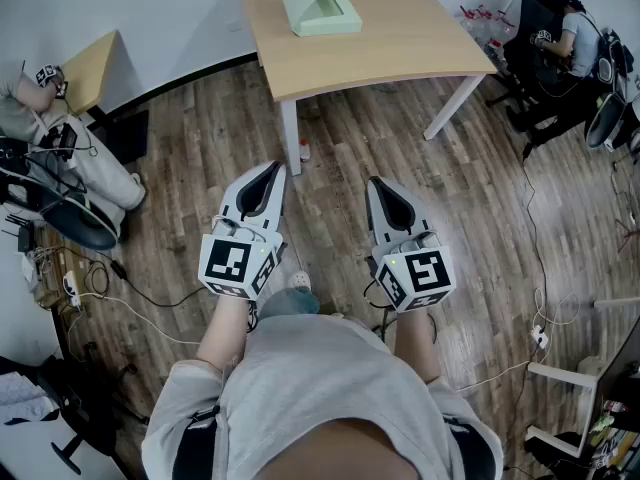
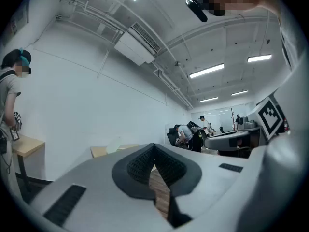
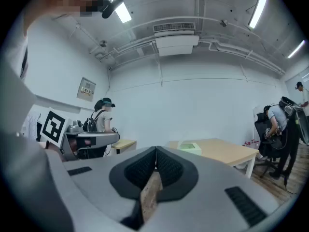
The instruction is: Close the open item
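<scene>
The left tongs (image 1: 270, 176) are clenched on nothing, over the wooden floor (image 1: 200, 148). Well beyond them, the pale green box (image 1: 318, 6) (lid up) sits on the surface (image 1: 400, 48). The right tongs (image 1: 383, 193) are likewise clenched and empty.

A light brown wooden worktop (image 1: 400, 48) stands on white legs (image 1: 290, 136). Only one thing lies on it: a pale green box (image 1: 318, 6) with its lid tipped up, so it is open. The box sits toward the left side of the worktop. Under it is a dark brown wooden plank floor (image 1: 480, 198). Thin cables (image 1: 150, 298) lie on the floor, and so does a white plug block (image 1: 540, 338).
</scene>
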